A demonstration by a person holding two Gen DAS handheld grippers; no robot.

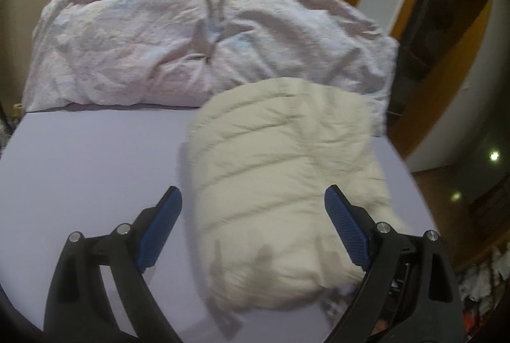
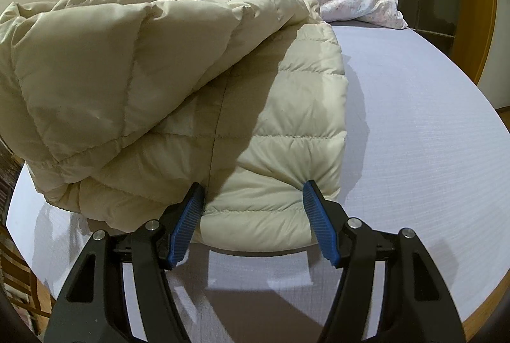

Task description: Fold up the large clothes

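Fingers (image 2: 314, 209) of the right gripper (image 2: 253, 199) stand spread, straddling the near hem of the cream puffer jacket (image 2: 280, 126) on the lavender bed (image 2: 414, 135). Its long axis runs from bottom centre toward upper left (one flap folded over). Left gripper (image 1: 253, 206) is also spread, over the blurred jacket.

Cream quilted puffer jacket (image 2: 178, 81) is lying bunched on the bed, one part folding over its flat body.
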